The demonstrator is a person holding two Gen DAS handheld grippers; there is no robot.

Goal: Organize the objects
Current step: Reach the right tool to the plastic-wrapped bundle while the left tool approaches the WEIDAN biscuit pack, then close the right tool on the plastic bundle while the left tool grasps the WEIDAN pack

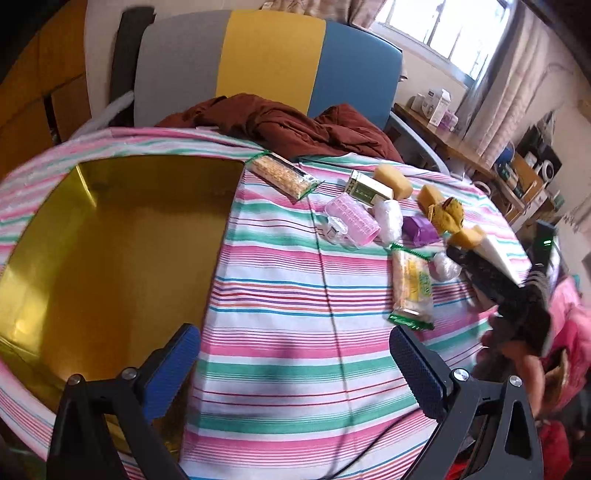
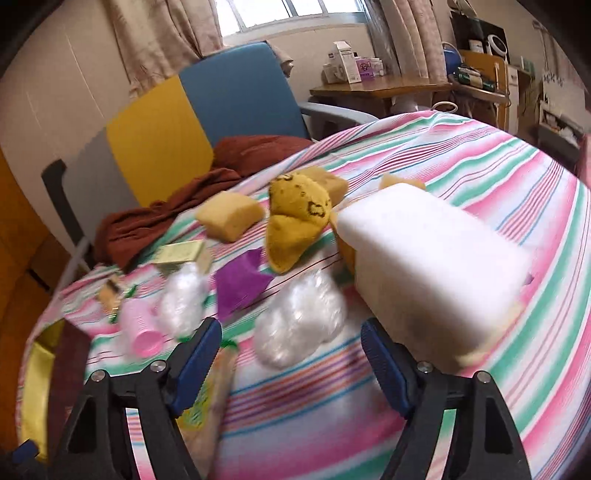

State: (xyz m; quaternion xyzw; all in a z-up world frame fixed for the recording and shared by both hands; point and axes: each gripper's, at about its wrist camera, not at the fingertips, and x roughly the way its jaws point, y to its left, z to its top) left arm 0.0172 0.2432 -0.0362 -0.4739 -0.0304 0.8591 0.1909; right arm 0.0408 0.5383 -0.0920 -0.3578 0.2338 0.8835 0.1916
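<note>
A: Daylight from the window, blown out in both views. Room is bright, shadows soft.

B: Glare?

A: Gold tray reflects light, patchy sheen. Faint grey shadow on the striped cloth near the bottom of the left view.

B: Sharpness?

A: Right view is motion-blurred; white block and plastic wrap smeared. Left view is sharper, except the right edge. Heavy fisheye bending, dark corners.

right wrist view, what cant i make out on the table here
- Snack packet: right wrist view, half hidden behind the left finger of the right tongs, print blurred.
- Gold box: cut off by the picture's edge.
- White block: motion blur; what lies under it is hidden.
- Small box: label too blurred to read.
</note>
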